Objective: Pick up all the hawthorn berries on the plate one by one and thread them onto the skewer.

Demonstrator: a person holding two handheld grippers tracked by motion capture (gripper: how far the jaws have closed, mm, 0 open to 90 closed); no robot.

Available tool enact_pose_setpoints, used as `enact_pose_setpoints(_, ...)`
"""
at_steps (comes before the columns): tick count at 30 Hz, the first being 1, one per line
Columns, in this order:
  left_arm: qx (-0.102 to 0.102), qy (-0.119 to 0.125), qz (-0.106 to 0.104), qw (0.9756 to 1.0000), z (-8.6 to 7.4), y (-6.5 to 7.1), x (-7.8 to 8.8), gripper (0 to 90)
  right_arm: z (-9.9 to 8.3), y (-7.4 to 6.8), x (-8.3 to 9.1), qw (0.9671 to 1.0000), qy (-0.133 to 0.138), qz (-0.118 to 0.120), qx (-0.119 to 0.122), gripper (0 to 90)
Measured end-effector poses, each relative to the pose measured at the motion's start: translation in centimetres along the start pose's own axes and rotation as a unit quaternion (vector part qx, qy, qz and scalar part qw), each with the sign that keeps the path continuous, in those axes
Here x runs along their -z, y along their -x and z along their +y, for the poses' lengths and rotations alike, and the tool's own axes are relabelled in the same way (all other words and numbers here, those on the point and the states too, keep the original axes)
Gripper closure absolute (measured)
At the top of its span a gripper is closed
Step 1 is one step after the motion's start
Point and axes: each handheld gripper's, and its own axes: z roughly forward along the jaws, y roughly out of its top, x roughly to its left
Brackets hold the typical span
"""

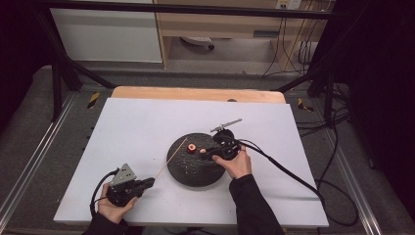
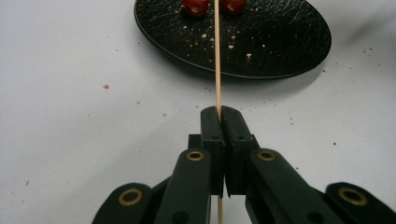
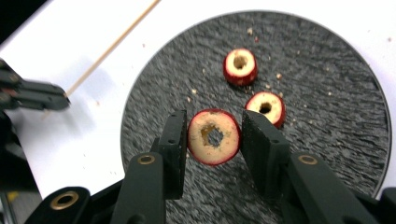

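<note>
Now right claw point(image 3: 214, 133) grips cored fruit slice point(image 3: 214, 136) — no labels.

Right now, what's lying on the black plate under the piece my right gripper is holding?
Two cored red fruit pieces and pale crumbs lie on the black plate. The right gripper holds a third piece above it. The patch directly beneath that piece is covered.

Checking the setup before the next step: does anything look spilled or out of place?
Pale crumbs are scattered over the black plate around the cored fruit pieces, and a few specks lie on the white table beside it. Otherwise nothing stands out.
</note>
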Motion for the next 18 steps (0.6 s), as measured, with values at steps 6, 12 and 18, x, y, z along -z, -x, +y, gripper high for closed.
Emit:
enact_pose_setpoints(6,0.003,0.005,0.002,1.0,0.0,0.1,0.0,88.1,-0.8,0.3,0.3,0.9975,0.063,0.015,-0.027,62.4)
enact_pose_setpoints(12,0.006,0.011,0.004,0.9999,0.0,0.2,0.0,88.1,-1.7,0.4,0.1,0.9893,0.126,0.036,-0.064,62.5)
enact_pose_setpoints(18,0.008,0.018,0.005,0.9998,0.0,0.4,0.0,88.1,-2.5,0.1,-0.2,0.9775,0.183,0.052,-0.091,62.5)
